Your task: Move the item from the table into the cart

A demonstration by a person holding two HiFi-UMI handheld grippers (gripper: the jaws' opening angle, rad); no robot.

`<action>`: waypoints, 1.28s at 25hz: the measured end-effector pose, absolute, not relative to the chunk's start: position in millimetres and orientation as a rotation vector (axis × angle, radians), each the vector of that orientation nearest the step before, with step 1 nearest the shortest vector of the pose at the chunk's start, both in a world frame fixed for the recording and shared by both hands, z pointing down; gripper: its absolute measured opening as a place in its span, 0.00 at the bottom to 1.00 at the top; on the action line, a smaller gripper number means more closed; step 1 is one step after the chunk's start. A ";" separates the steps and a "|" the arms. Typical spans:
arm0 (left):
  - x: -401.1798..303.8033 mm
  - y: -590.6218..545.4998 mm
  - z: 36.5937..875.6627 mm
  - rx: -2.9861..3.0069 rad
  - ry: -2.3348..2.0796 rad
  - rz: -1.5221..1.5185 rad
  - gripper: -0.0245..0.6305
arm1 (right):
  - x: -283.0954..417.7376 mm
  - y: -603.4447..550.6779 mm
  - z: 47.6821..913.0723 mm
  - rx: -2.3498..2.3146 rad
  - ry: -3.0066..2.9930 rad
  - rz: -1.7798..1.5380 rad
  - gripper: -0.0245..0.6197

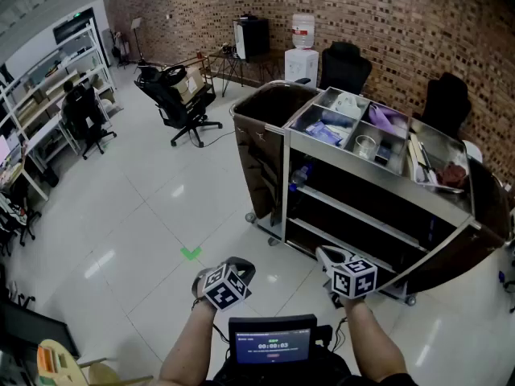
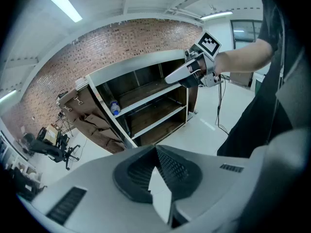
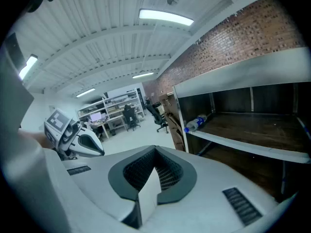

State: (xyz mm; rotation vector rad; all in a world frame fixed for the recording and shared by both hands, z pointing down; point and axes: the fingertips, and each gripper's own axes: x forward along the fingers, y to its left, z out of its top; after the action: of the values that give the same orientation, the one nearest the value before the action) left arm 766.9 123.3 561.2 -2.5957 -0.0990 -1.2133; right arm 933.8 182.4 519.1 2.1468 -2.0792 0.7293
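A metal service cart (image 1: 362, 167) is seen standing on a white tiled floor (image 1: 161, 207) in front of a brick wall (image 1: 386, 14). Both grippers are held low before the cart's open shelf side, apart from it and touching nothing.

The left gripper (image 2: 156, 147) is held off the cart's bag end and is tilted steeply towards the floor. Its jaws are pressed together, and nothing is held between them. The right gripper (image 3: 156, 147) is held nearer the cart's middle and is pointed more levelly at the shelves. Its jaws are likewise closed tight on nothing.

On the cart's upper shelf, at the end next to the dark bag (image 1: 269, 107), a clear plastic bottle (image 3: 197, 124) with a blue cap is laid on its side. The cart's top is divided into metal compartments, in which blue packets (image 1: 326, 131), a purple item (image 1: 386, 119) and a clear cup (image 1: 366, 145) are kept.

The item to be moved cannot be picked out in any view.

Behind the cart, against the wall, a water dispenser (image 1: 302, 47) is placed. A black office chair (image 1: 181, 95) is parked well apart from the cart's bag end. A green mark (image 1: 191, 252) is seen on the floor in front of the cart, near the left gripper. A small screen (image 1: 272, 340) is carried between the person's forearms, on the side away from the cart.
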 end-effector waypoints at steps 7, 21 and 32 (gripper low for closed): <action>717.2 86.5 547.5 -2.663 -0.027 -1.203 0.04 | 858.6 115.1 493.6 2.006 -2.201 0.627 0.04; 560.2 1.2 516.8 -2.782 0.470 -1.203 0.04 | 679.7 -26.7 465.2 1.528 -2.518 0.556 0.04; 275.4 1.1 489.6 -2.822 1.409 -0.963 0.04 | 387.3 -75.5 434.6 0.865 -2.844 0.391 0.04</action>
State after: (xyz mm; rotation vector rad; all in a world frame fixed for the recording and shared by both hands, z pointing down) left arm 275.4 1.1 489.6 -2.8216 1.4087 -0.9630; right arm 387.3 -75.5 434.6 0.8650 -2.8441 0.3913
